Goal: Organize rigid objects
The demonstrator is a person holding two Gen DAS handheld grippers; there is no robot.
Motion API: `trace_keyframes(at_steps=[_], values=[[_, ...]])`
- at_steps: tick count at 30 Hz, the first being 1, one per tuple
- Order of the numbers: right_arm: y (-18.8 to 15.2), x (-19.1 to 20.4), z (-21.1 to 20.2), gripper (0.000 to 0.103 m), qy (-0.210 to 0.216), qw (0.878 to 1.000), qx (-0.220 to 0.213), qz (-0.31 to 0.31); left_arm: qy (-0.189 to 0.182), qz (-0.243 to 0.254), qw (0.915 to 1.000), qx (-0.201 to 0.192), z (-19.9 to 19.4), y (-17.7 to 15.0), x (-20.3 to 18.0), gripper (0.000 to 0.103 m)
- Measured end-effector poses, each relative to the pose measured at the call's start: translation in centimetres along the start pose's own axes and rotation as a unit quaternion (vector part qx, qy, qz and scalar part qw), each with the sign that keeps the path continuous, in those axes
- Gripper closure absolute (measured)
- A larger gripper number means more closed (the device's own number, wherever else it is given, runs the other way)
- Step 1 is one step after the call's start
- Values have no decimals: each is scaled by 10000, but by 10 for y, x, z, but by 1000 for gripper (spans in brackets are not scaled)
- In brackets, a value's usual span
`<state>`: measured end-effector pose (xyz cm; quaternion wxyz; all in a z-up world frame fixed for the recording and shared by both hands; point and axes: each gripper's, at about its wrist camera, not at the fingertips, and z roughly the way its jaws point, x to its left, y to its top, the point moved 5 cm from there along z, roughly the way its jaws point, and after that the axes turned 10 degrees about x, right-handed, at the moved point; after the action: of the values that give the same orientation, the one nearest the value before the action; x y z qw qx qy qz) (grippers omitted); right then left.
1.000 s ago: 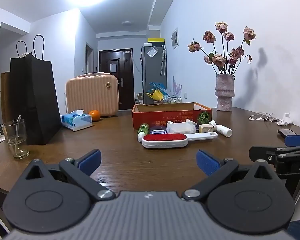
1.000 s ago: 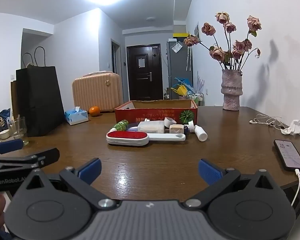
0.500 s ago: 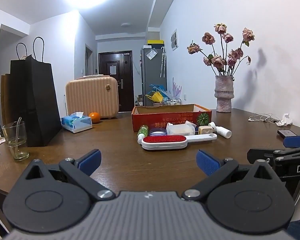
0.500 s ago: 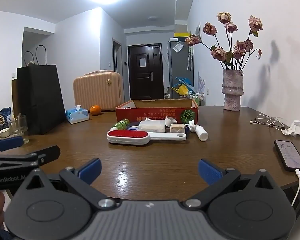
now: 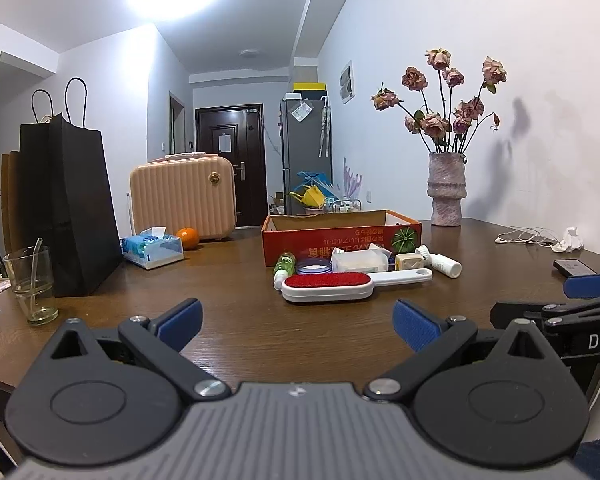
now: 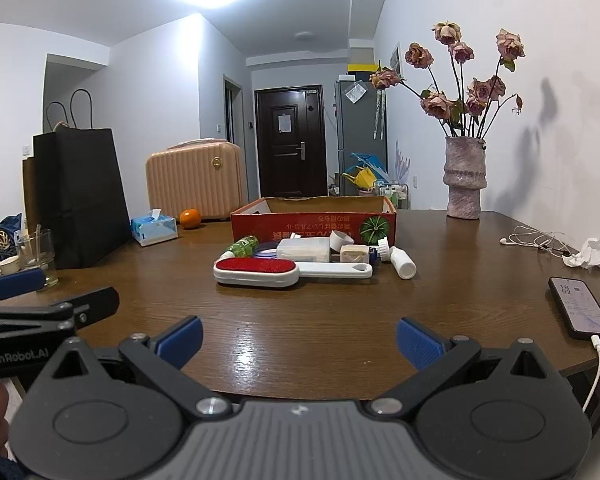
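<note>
1. A glossy dark wood-grain table (image 6: pixel 320 332) is seen in both views. The red cardboard box (image 6: pixel 314 226) is taken as the landmark: rectangular, open-topped, printed with white text and a green gourd.
2. A cluster of rigid objects is found on the table just in front of the box: a white plastic lint brush (image 6: pixel 256 272) with a red bristled pad and a long flat handle, a green bottle (image 6: pixel 242 246) lying on its side, a translucent rectangular container (image 6: pixel 302 249), and a white cylindrical bottle (image 6: pixel 402 262) lying on its side.
3. The left gripper (image 5: pixel 296 322) and the right gripper (image 6: pixel 298 338) are held low, well in front of the box; the blue-padded fingers of each are spread wide, with nothing between them.
4. Against the earlier frames, no object is seen displaced; only a slight shift in viewpoint is noted.
5. Left of the box, a tissue pack (image 6: pixel 154 230), an orange (image 6: pixel 190 218), a ribbed peach suitcase (image 6: pixel 194 182), a black paper bag (image 6: pixel 80 196) and a glass (image 5: pixel 32 280) are recorded.
6. Right of the box, a rough ribbed vase (image 6: pixel 464 178) of dried roses, earphones (image 6: pixel 534 240) and a phone (image 6: pixel 580 308) on a cable are recorded.
</note>
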<state>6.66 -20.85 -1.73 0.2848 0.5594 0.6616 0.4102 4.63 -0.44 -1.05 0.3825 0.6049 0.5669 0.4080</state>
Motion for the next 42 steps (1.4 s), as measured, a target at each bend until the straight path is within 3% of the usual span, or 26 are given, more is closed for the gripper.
trace_keyframes(at_steps=[42], values=[[-4,1,2,0,21,10000,15,53,-23,17,10000,7,-3,0,-2,0]])
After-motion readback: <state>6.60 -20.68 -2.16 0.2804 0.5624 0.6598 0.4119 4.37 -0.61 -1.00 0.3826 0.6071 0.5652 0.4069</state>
